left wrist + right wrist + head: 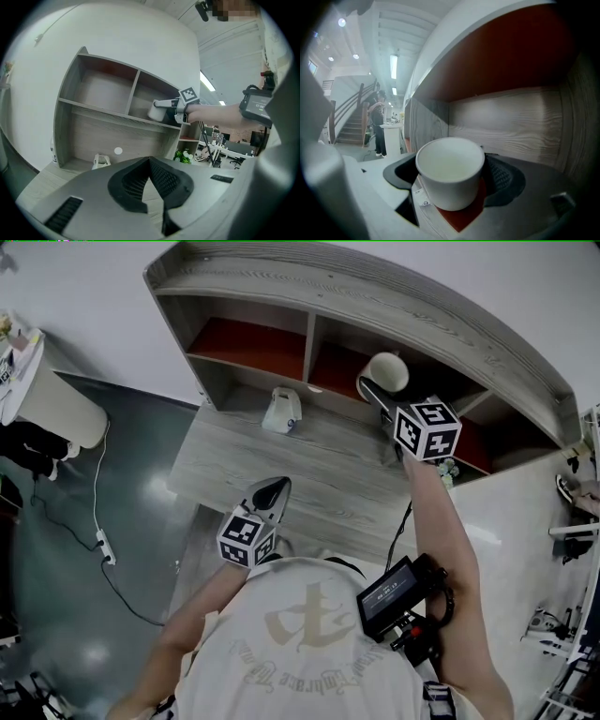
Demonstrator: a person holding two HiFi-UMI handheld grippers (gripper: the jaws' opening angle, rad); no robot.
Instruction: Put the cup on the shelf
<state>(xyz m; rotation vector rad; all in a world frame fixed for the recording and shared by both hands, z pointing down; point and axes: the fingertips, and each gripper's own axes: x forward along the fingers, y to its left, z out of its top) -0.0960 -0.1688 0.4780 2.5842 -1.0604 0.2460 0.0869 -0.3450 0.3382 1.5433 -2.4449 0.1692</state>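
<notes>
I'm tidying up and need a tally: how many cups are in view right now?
1. The white cup sits between the jaws of the right gripper, inside the upper right compartment of the shelf. No other cup shows, though parts of the compartments are out of sight.

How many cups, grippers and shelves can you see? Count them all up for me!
white cup: 1
grippers: 2, the left gripper and the right gripper
wooden shelf unit: 1
Total: 4
</notes>
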